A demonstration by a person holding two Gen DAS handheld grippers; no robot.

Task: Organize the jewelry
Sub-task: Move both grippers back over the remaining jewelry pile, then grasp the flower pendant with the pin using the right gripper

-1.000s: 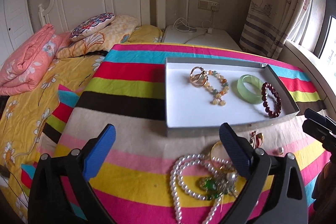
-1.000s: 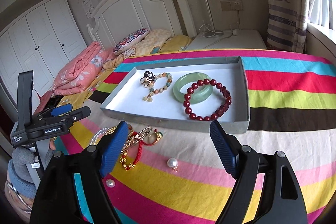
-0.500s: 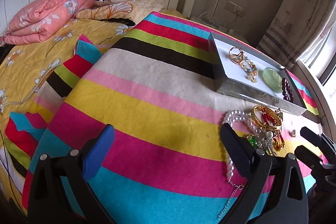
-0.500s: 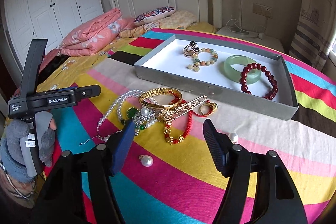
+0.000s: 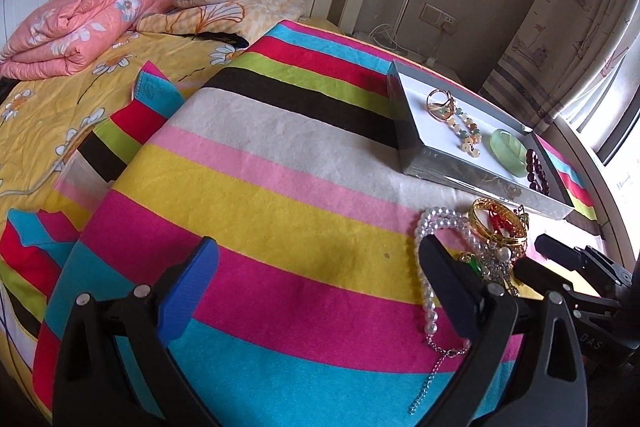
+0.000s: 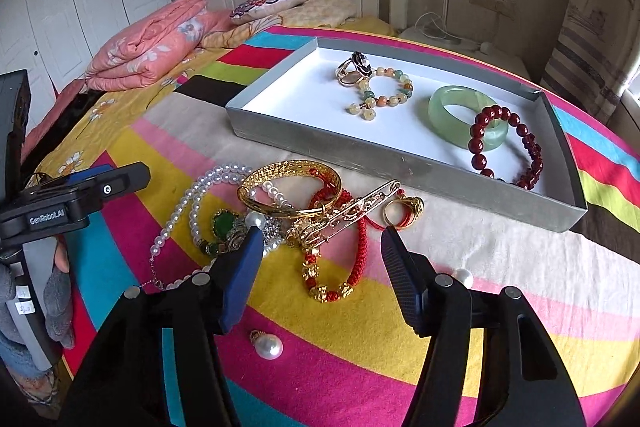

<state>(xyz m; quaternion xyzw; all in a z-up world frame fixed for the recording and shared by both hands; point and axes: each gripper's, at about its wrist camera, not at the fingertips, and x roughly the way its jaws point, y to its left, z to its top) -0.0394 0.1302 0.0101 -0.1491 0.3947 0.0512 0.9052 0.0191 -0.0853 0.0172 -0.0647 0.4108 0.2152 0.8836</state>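
A grey tray (image 6: 400,169) with a white floor holds a ring, a beaded bracelet (image 6: 384,95), a green jade bangle (image 6: 460,117) and a dark red bead bracelet (image 6: 516,151). In front of it lies a tangled heap: a gold bangle (image 6: 290,193), a pearl necklace (image 6: 192,211), a red cord bracelet (image 6: 344,267), a gold pin and a gold ring (image 6: 402,213). My right gripper (image 6: 320,247) is open, low over the heap. My left gripper (image 5: 316,259) is open and empty, left of the heap (image 5: 492,227); the tray (image 5: 448,179) lies beyond.
Loose pearls (image 6: 268,345) lie on the striped cloth (image 5: 280,195) near my right fingers. Folded pink quilt (image 5: 76,27) and pillows lie at the bed's head. A curtain (image 5: 568,27) and window are at the right.
Both grippers pulled back and swung left from the tray. The right gripper dropped closer over the heap. The left gripper now views bare cloth with the heap at its right.
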